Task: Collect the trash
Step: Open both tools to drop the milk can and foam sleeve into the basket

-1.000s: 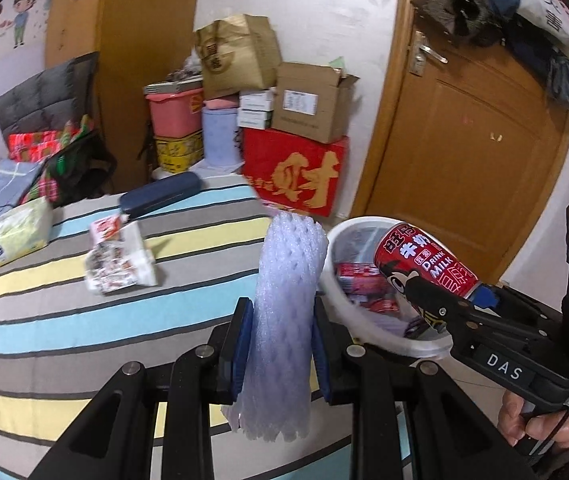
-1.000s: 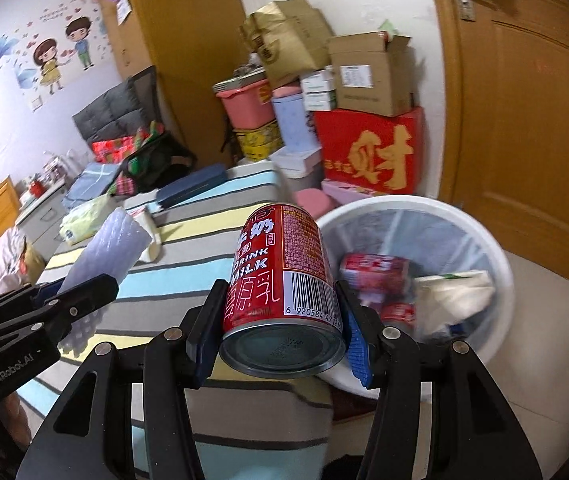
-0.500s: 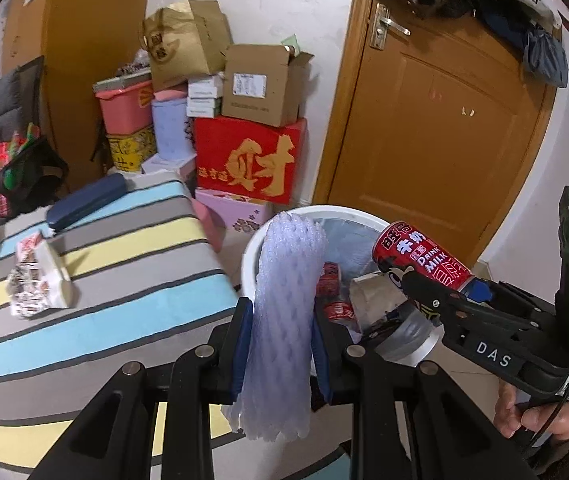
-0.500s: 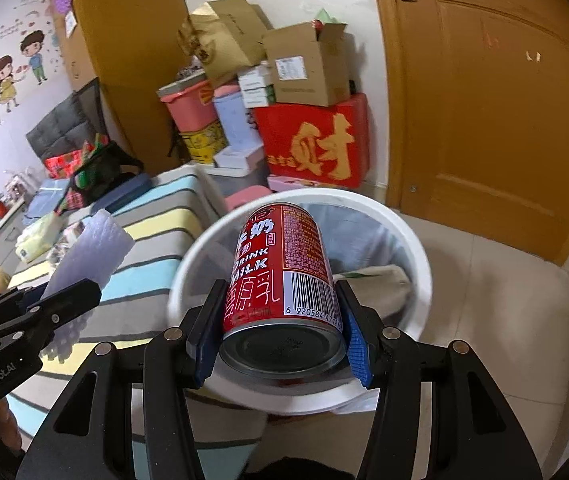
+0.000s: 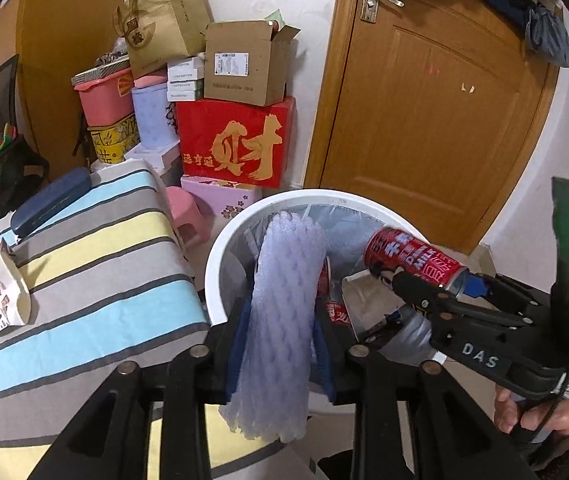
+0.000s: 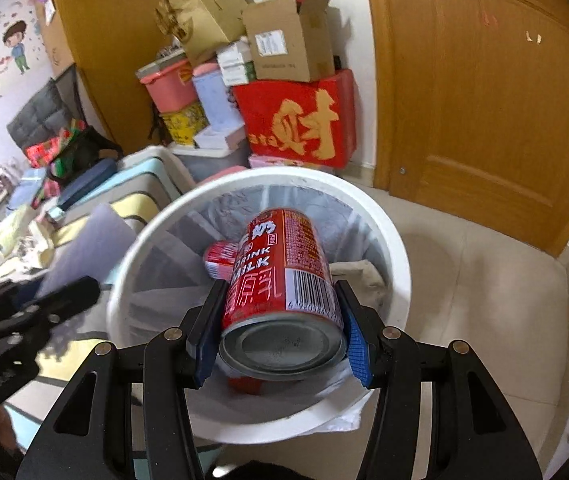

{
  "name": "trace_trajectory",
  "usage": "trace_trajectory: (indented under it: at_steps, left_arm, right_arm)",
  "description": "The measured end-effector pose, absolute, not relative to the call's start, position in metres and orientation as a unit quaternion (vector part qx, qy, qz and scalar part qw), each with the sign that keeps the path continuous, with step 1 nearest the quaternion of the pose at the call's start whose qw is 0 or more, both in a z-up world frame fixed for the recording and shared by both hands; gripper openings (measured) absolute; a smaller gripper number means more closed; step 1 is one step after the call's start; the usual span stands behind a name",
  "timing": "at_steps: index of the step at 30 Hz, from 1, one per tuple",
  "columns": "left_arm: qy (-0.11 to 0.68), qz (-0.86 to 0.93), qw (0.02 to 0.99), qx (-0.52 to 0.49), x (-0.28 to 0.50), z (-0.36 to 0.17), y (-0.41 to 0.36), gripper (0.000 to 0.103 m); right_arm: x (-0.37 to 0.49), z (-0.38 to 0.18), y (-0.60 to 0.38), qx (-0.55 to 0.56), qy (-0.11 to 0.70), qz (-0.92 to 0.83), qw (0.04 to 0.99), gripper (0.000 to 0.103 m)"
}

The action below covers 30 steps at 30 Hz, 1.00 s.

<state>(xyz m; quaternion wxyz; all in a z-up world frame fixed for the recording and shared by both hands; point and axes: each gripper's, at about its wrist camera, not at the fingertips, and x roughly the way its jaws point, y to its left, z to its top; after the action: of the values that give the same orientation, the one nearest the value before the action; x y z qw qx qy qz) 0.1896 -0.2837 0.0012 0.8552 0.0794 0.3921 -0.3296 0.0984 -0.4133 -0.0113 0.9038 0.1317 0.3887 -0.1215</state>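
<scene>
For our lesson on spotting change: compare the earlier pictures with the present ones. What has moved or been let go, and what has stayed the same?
Both grippers have travelled from over the striped bed to above the white bin. The left gripper has just been opening its jaws, with the foam sleeve still between them. The right gripper still clamps the red milk can. The boxes and door are unchanged.

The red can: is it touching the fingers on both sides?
Touching. The right wrist view shows the red can pressed between the blue pads of both fingers of the right gripper, above the white bin.
</scene>
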Motion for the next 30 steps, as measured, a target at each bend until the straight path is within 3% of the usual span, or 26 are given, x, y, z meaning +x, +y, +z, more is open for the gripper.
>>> trace_trajectory:
  at_steps: [2, 5, 9, 30]
  left_arm:
    - [0.394, -0.332, 0.854, 0.076, 0.191, 0.000, -0.283, 0.039]
    - [0.393, -0.326, 0.856, 0.077, 0.192, -0.001, -0.284, 0.055]
    - [0.395, -0.325, 0.856, 0.069, 0.194, 0.000, -0.281, 0.055]
    - [0.369, -0.294, 0.880, 0.053, 0.174, 0.024, -0.233, 0.055]
  right_arm:
    - [0.099, -0.015, -0.416, 0.133, 0.393, -0.122, 0.902, 0.054]
    - [0.097, -0.015, -0.417, 0.141, 0.390, -0.118, 0.902, 0.055]
    - [0.095, -0.011, -0.415, 0.132, 0.385, -0.122, 0.905, 0.059]
    - [0.090, 0.001, -0.394, 0.134, 0.365, -0.121, 0.913, 0.059]
